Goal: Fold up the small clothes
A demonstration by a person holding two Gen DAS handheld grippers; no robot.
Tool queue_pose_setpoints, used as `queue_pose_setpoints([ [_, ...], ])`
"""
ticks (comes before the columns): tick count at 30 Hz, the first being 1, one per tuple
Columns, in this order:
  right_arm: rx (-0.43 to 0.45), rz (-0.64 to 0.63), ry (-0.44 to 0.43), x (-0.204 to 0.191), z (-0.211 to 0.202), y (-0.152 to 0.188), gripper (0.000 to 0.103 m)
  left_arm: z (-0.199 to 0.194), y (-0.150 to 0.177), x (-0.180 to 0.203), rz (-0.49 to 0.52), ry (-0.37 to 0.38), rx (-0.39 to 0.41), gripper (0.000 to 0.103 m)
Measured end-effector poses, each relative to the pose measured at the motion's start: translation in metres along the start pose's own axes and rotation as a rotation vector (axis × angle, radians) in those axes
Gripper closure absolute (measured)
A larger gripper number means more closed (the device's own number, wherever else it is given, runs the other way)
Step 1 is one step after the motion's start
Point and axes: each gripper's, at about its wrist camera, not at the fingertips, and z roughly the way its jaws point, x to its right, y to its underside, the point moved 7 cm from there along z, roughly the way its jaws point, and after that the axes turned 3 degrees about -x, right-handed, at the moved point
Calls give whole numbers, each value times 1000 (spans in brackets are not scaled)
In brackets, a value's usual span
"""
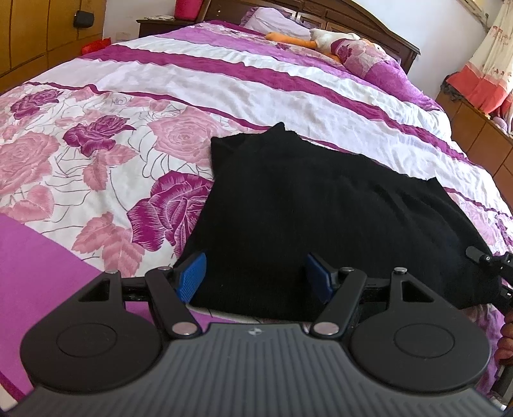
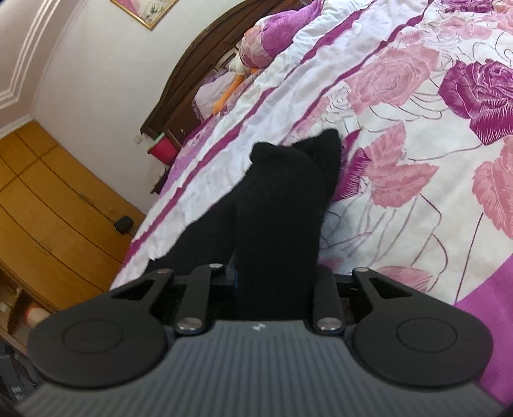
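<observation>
A black knitted garment lies spread on the floral bedspread. My left gripper is open, its blue pads set wide on either side of the garment's near edge, which lies between them. In the right wrist view the same black garment runs up from between my right gripper's fingers. The cloth covers the pads, and the gripper looks closed on a fold of it. Part of the right gripper shows at the garment's right edge in the left wrist view.
The bed has a dark wooden headboard, pillows and a plush toy at the far end. A wooden wardrobe stands beside the bed, with a red object on a nightstand. Curtains hang at right.
</observation>
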Motion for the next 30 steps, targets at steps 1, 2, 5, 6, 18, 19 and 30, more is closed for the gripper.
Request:
queue_pose_setpoints([
  [1,6,2,-7,-3,-2,-1,76,-1,0,0,-3,0,1,30],
  [2,13,1,-15,-7,-4,-3,77,-2,0,-1,-7,1,2,30],
  [5,17,-10,-19,-20,-8,-6,77,-5,0,-2,-14,4,1,30],
  [6,16,-16,-15,-24,-8,-7,77,-5,0,-2,-16,6,1,30],
  [18,6,-43,-61,-68,-15,-10,78,-14,1,-10,-45,11,2,30],
  [19,4,-50,-65,-71,-15,-9,78,-14,0,-11,-48,10,3,30],
  [30,-19,-126,-95,-112,-9,-4,79,-17,0,-16,-58,12,4,30],
])
